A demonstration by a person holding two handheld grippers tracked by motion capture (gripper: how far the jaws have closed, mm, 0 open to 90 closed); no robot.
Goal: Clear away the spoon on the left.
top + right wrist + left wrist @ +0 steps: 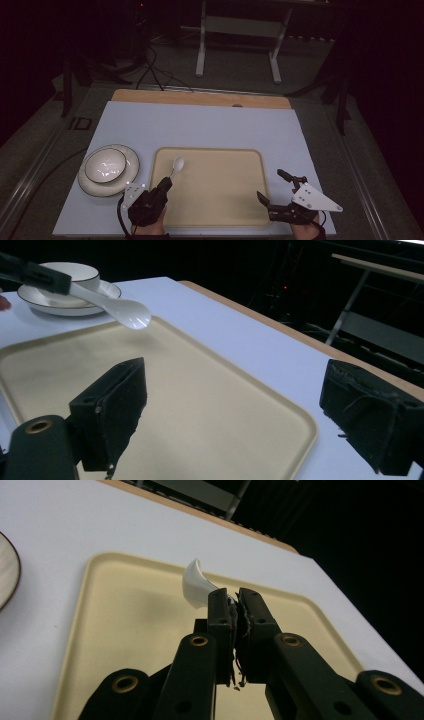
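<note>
Over the near left corner of the beige tray [220, 200], my left gripper [164, 184] has its jaws pinched tight on the handle of a white spoon [177, 165]. The spoon's bowl points away from me, and in the right gripper view it hangs above the tray's far edge, with nothing under it but tray. In the left gripper view, the pale spoon bowl [196, 582] curves up just past my closed pads.

My right gripper [276, 189] sits at the tray's near right corner, jaws spread wide with nothing between them; one pad [112, 410] is over the tray, while the other [372, 415] is out past the tray's rim, above the table.

To the left of the tray, on the light blue table [200, 125], a white bowl [105, 165] sits in a dark-rimmed plate [131, 170], just beside my left hand [145, 207].
</note>
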